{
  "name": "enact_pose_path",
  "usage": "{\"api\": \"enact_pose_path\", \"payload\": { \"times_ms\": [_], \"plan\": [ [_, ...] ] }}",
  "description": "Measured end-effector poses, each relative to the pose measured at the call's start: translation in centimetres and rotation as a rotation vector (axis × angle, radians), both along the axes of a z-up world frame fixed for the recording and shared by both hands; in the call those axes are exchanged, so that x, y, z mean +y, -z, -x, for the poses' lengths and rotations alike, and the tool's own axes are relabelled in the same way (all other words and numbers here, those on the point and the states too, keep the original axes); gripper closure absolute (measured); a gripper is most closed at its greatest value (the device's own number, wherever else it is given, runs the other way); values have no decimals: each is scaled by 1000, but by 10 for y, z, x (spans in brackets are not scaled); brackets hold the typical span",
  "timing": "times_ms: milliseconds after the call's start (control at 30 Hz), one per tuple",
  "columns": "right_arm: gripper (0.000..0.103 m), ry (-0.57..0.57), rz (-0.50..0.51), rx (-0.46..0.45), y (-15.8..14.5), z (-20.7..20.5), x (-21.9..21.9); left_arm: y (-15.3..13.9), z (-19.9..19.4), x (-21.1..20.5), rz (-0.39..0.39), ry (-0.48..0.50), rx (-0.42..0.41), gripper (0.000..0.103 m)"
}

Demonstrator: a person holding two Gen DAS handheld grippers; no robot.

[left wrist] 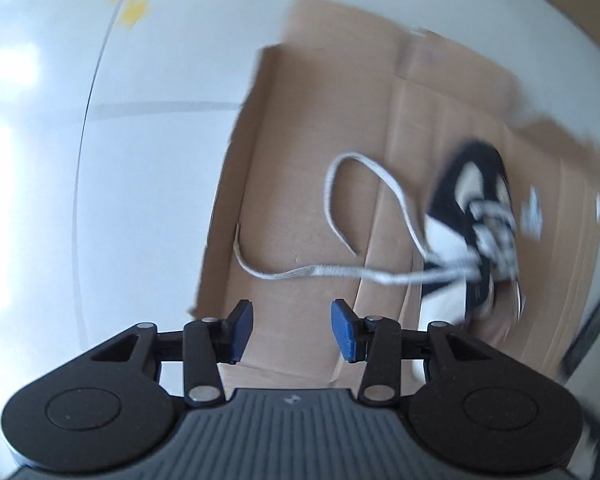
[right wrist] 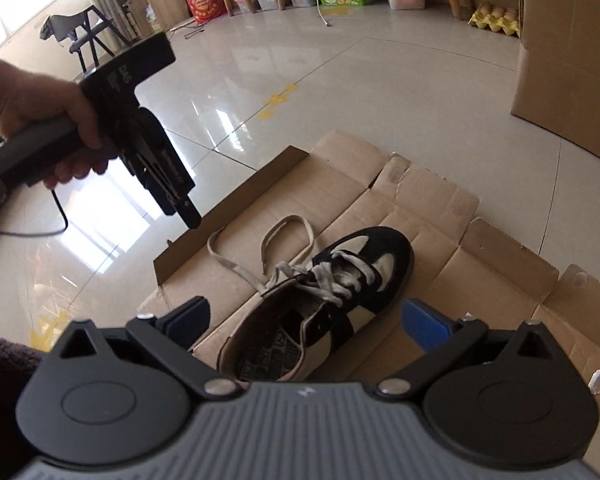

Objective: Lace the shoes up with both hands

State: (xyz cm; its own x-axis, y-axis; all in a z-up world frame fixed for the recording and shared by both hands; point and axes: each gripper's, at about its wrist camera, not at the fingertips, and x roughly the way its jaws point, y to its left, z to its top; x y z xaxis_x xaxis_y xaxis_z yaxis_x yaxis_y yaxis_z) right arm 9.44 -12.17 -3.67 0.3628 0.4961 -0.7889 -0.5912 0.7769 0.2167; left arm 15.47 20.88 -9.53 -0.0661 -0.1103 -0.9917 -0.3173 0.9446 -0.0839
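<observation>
A black and cream shoe [right wrist: 364,280] lies on flattened cardboard [right wrist: 340,184], toe pointing away, its pale laces threaded through the eyelets. Two loose lace ends [right wrist: 236,262] trail to the left over the cardboard. My right gripper [right wrist: 308,322] hovers above the shoe's heel with its jaws wide open, touching nothing. A hand holds my left gripper [right wrist: 190,216] above the cardboard's left edge, pointing down. In the left wrist view the left gripper [left wrist: 292,332] is open and empty, the lace [left wrist: 320,270] lies just beyond its tips, and the blurred shoe [left wrist: 472,232] is at the right.
Glossy tiled floor [right wrist: 340,80] surrounds the cardboard. A tall cardboard box [right wrist: 560,60] stands at the right, an egg tray [right wrist: 496,18] beside it. Storage bins sit under shelves at the back; a folding chair [right wrist: 80,28] is far left. A cable [right wrist: 56,220] hangs from the left gripper.
</observation>
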Motion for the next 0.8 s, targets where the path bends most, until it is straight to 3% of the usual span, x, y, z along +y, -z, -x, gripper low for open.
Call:
{"api": "enact_pose_path", "payload": {
  "times_ms": [133, 367, 533, 600, 800],
  "plan": [
    [0, 12, 10, 4, 3, 0, -4, 36, 6, 10, 11, -233, -23, 58],
    [0, 20, 33, 22, 12, 2, -8, 70, 15, 10, -1, -394, -51, 58],
    [0, 27, 39, 30, 15, 2, -12, 64, 18, 1, -29, -396, -51, 59],
    [0, 26, 41, 32, 16, 2, -12, 53, 16, -2, -22, -394, -86, 59],
    [0, 22, 40, 36, 18, 0, -7, 40, -12, -18, 52, -384, -162, 59]
  ]
}}
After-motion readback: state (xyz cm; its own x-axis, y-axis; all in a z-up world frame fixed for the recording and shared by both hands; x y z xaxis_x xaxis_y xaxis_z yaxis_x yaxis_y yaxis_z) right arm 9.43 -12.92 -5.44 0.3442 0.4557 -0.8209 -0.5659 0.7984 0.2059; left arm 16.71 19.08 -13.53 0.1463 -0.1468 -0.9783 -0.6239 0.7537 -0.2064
